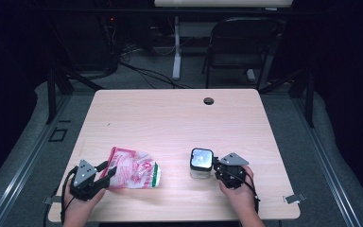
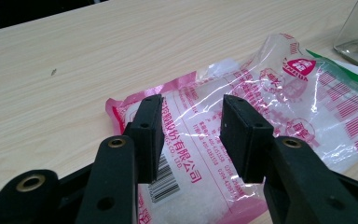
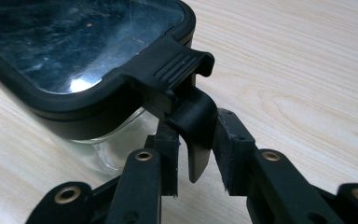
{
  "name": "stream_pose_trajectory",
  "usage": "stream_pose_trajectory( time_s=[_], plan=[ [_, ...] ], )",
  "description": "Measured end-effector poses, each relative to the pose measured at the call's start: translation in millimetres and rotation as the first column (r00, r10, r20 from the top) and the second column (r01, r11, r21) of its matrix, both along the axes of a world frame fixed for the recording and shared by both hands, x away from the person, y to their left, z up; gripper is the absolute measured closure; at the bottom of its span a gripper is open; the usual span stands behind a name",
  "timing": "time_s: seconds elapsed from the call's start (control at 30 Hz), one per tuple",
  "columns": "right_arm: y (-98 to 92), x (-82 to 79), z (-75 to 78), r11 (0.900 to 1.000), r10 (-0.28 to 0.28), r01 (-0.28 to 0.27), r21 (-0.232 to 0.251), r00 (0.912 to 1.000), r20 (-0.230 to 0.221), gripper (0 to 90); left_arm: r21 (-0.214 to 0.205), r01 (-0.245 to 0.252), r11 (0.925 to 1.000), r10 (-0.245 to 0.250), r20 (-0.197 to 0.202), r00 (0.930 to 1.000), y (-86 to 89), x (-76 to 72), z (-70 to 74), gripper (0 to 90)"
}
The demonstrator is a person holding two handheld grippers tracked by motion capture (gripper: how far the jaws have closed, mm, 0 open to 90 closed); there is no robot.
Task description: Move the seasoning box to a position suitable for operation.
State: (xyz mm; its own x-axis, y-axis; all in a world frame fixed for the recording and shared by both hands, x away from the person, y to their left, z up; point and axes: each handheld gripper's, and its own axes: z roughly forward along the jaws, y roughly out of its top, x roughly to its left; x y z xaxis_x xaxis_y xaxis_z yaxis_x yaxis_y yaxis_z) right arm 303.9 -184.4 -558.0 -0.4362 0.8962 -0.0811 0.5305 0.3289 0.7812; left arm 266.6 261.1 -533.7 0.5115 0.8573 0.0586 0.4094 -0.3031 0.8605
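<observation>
Right gripper view: right gripper jaws narrowed around the black latch tab hanging from the lid of the glass container; pads sit beside the tab, contact uncertain. Left gripper view: left gripper jaws parted, straddling the pink-printed bag of white granules, not pinching. High view: bag front-left on the desk, container front-right, well apart.
</observation>
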Motion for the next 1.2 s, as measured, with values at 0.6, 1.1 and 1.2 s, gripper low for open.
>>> stream_pose_trajectory(
  time_s=[0.6,1.1,1.2],
  plan=[
    [3.7,1.9,-0.5,0.9988,0.006,-0.007,-0.048,0.9999,-0.014,76.9,-0.005,0.013,0.9999,-0.013,0.006,0.9999,-4.5,-2.4,-0.4,59.6],
    [10.7,-10.9,2.2,0.9942,0.091,-0.092,-0.056,0.9958,-0.007,77.8,0.010,0.068,0.9976,-0.068,0.029,0.9973,-21.6,-6.9,4.1,59.6],
    [15.9,-14.6,2.3,0.9905,0.124,-0.124,-0.060,0.9922,-0.001,78.1,0.008,0.075,0.9972,-0.075,0.035,0.9966,-23.8,-7.7,5.2,59.6]
  ],
)
